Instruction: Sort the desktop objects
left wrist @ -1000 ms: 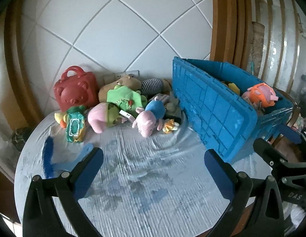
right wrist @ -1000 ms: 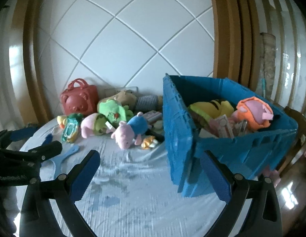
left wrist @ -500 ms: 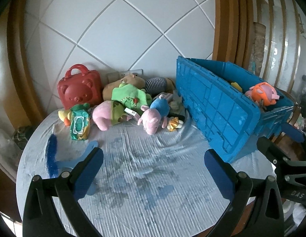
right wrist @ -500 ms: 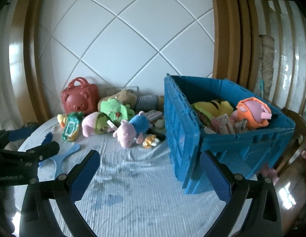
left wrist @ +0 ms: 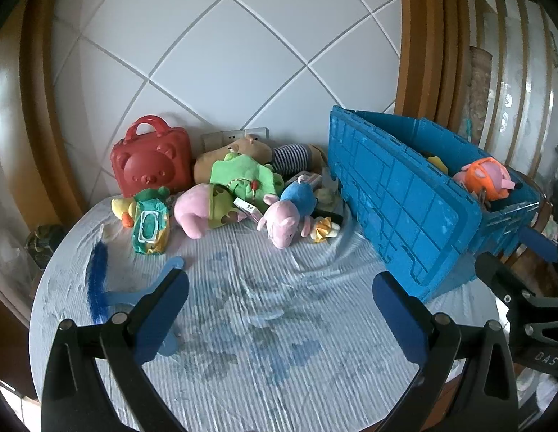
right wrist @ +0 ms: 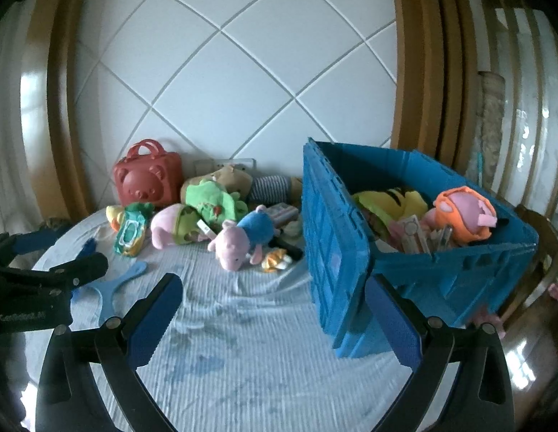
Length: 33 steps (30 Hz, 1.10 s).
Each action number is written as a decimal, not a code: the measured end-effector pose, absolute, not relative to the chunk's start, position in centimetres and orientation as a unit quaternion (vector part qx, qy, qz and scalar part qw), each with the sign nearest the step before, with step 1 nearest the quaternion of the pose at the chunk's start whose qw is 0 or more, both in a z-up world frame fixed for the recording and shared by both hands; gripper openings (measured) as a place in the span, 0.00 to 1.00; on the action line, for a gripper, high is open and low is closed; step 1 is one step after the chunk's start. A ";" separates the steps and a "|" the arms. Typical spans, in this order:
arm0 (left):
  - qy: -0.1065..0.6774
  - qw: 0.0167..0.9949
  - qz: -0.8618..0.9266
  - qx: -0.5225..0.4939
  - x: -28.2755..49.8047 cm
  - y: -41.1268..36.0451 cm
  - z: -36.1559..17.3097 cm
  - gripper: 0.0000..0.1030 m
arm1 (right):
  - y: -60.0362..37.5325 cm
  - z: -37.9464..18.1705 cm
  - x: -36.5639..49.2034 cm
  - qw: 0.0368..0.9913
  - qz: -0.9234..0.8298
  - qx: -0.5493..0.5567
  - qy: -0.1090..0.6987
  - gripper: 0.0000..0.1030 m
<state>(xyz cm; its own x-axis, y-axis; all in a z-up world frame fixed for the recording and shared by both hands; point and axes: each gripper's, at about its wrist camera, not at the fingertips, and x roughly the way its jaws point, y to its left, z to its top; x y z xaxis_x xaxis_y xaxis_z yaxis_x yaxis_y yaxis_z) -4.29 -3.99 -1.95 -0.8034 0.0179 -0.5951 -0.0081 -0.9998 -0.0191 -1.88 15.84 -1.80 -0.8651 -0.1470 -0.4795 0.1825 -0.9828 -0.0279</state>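
A heap of toys lies at the back of the round table: a red bear case (left wrist: 152, 161) (right wrist: 148, 175), a green plush (left wrist: 243, 176), a pink plush (left wrist: 196, 210), a pig plush in blue (left wrist: 289, 208) (right wrist: 248, 234) and a wipes pack (left wrist: 149, 225). A blue crate (left wrist: 415, 198) (right wrist: 386, 266) at the right holds an orange-pink plush (right wrist: 464, 214) and a yellow plush (right wrist: 394, 198). My left gripper (left wrist: 279, 309) and right gripper (right wrist: 273, 309) are both open and empty, above the near part of the table.
A blue feather (left wrist: 98, 280) and a light blue hanger-like piece (left wrist: 149, 280) lie at the left. The table has a pale striped cloth (left wrist: 279, 342). A tiled wall stands behind; wooden chairs are at the right. Each gripper shows at the other view's edge.
Both views have drawn back and risen slightly, so the toys and crate sit a little farther off. Both grippers stayed open.
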 end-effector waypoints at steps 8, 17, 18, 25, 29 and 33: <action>-0.010 0.005 0.950 -0.312 -4.6 -4.0 -1.8 1.00 | 15.8 -1.3 -2.3 0.086 -0.966 0.242 0.040 1.00; -0.009 0.010 0.952 -0.306 -4.4 -3.4 -1.7 1.00 | 16.4 -1.5 -2.3 0.083 -0.966 0.242 0.040 1.00; -0.009 0.010 0.952 -0.305 -4.4 -3.3 -1.7 1.00 | 16.5 -1.5 -2.3 0.083 -0.966 0.242 0.039 1.00; -0.003 0.019 0.952 -0.306 -4.2 -2.6 -1.7 1.00 | 17.0 -1.6 -1.8 0.081 -0.966 0.241 0.037 1.00; 0.001 0.023 0.952 -0.306 -4.1 -2.2 -1.6 1.00 | 17.4 -1.5 -1.5 0.077 -0.967 0.239 0.034 1.00; 0.005 0.024 0.952 -0.305 -3.9 -1.8 -1.5 1.00 | 17.7 -1.6 -1.3 0.076 -0.967 0.239 0.033 1.00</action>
<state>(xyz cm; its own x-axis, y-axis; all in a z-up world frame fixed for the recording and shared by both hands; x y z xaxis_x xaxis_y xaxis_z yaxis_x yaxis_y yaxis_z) -3.89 -1.82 -1.53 -0.8132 0.0417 -0.5805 -0.0484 -0.9988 -0.0040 -1.31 17.70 -1.56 -0.8740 -0.1321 -0.4677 0.1634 -0.9862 -0.0268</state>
